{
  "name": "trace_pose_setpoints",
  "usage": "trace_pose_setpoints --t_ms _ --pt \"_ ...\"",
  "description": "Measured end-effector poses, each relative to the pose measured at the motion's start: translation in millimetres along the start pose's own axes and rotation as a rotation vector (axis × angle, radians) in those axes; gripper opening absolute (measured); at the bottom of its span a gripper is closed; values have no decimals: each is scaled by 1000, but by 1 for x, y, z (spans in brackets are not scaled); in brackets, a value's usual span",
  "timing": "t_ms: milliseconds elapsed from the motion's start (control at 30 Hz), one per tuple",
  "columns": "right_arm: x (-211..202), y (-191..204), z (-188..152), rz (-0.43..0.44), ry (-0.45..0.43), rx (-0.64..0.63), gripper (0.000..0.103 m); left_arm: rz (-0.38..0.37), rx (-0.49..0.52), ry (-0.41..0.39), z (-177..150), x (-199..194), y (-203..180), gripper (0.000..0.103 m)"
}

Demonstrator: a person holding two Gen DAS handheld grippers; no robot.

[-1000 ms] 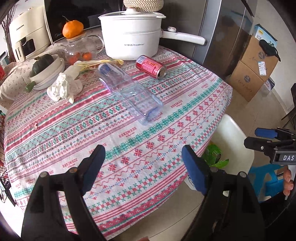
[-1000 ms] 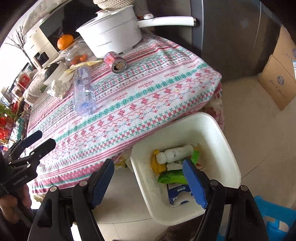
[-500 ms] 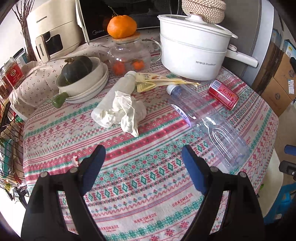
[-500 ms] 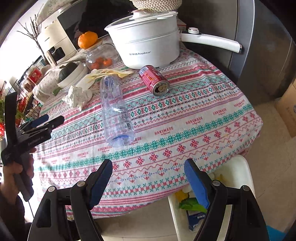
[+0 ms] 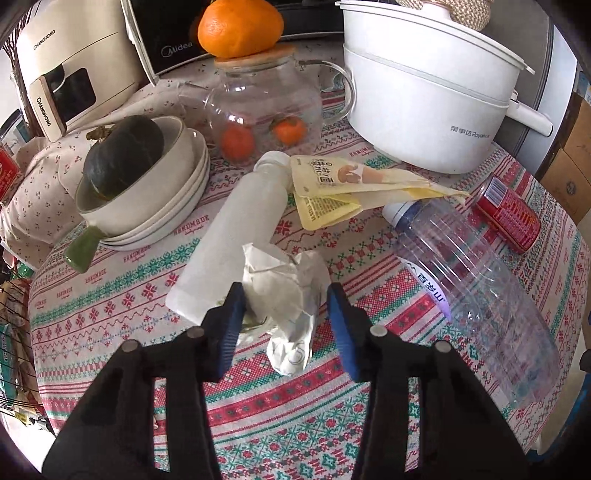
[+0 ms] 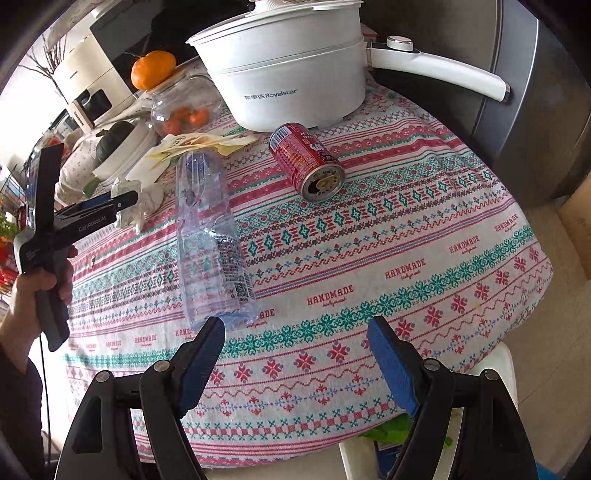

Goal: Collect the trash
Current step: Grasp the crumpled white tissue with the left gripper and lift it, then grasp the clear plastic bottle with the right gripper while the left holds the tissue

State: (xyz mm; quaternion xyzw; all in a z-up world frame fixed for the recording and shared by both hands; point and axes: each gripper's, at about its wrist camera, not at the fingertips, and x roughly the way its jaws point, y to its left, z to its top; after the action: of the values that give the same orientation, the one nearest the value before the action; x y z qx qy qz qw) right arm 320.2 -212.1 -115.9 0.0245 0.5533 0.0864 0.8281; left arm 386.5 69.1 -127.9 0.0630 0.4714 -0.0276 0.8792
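Left gripper (image 5: 284, 295) hangs over the middle of the table (image 5: 122, 295), jaws closing, crumpled white paper wad (image 5: 284, 291) between the blue pads (image 5: 231, 321). Left pad looks at the paper's edge, right pad has a thin gap; can't tell if it's pinched yet. Wad is soft, wrinkled, irregular, lying on the patterned woven tablecloth. Touching its left side is a frosted white plastic bottle (image 5: 236, 229) on its side, cap toward the far edge. Flattened yellow pouch (image 5: 354, 192) lies just beyond, one end at the cap, the other over the neck of a clear ribbed plastic bottle (image 5: 476, 280), which lies on its side toward the right edge. Red metal can (image 5: 508, 214) on its side by that bottle, nearer the right edge.

Right gripper (image 6: 295, 354) over the near edge, jaws wide apart, nothing between them; clear bottle's base sits just ahead of its left pad. Can lies farther in, open end facing the camera.

Far edge: white pot (image 5: 424, 99) with a long handle, glass jug (image 5: 266, 107) with an orange (image 5: 240, 27) on its lid, stacked bowls (image 5: 155, 192) holding a dark green squash.
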Motion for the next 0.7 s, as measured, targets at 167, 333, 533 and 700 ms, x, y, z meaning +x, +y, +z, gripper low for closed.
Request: trace_pose_setpoints --t_ms 167,333,533,700 --pt "8 6 4 6 4 3 81 -21 -49 -3 -6 -8 7 25" --pt "11 16 5 -3 -3 -19 81 -77 -92 -29 -22 -42 9 24" --pt "18 27 14 30 -19 2 81 -139 -198 -8 -52 -88 7 23" --pt "35 42 25 62 -28 15 81 -113 -182 19 -73 -117 -5 23"
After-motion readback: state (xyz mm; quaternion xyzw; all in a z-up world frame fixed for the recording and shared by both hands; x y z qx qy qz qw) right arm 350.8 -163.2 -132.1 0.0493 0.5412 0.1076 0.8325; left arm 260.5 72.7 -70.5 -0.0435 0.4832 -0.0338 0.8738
